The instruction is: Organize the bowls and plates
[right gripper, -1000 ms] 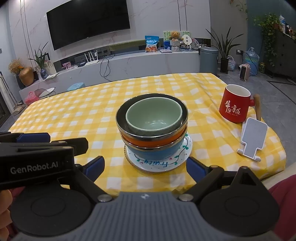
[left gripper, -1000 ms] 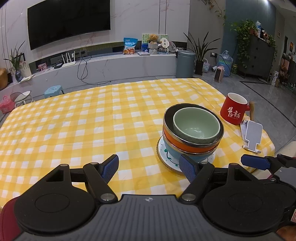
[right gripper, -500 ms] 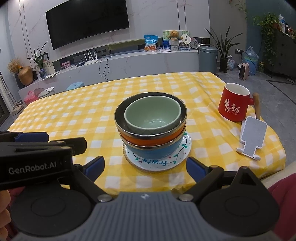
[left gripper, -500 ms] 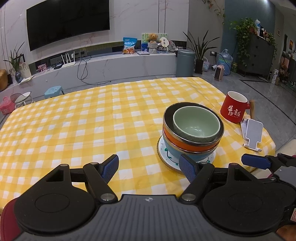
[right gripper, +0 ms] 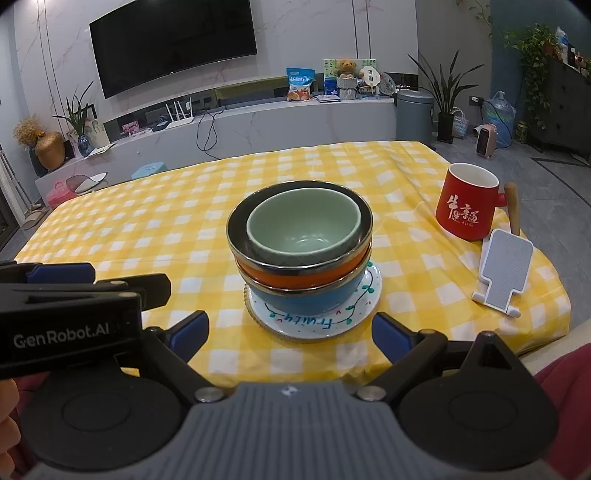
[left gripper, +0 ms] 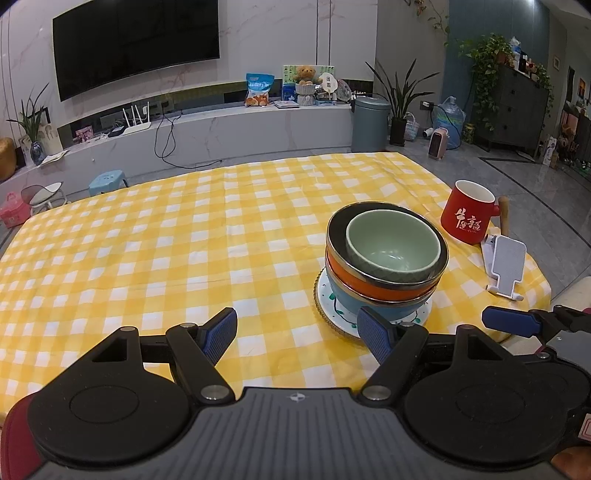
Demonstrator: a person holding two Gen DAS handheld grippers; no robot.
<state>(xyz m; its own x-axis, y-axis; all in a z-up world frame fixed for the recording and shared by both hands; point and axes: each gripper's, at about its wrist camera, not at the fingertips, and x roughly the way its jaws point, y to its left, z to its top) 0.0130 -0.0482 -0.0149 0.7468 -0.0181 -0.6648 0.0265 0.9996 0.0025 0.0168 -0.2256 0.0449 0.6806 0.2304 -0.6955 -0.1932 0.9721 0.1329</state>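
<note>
stack looks finished: green bowl point(right gripper: 303, 230) nested in orange bowl point(right gripper: 295, 275), over blue bowl point(right gripper: 306, 301), on the plate point(right gripper: 314, 325) at centre frame on the checked tablecloth point(right gripper: 147, 221). right gripper point(right gripper: 290, 330) spread wide, empty, short of the plate. left gripper point(left gripper: 297, 332) likewise wide and empty, lower centre. probably only backing off remains. right view alone shows lettering on the plate; left view shows the right tong's blue pad point(left gripper: 508, 322).

marble wall point(left gripper: 280, 33), television point(left gripper: 136, 40), grey floor point(left gripper: 517, 177)
</note>
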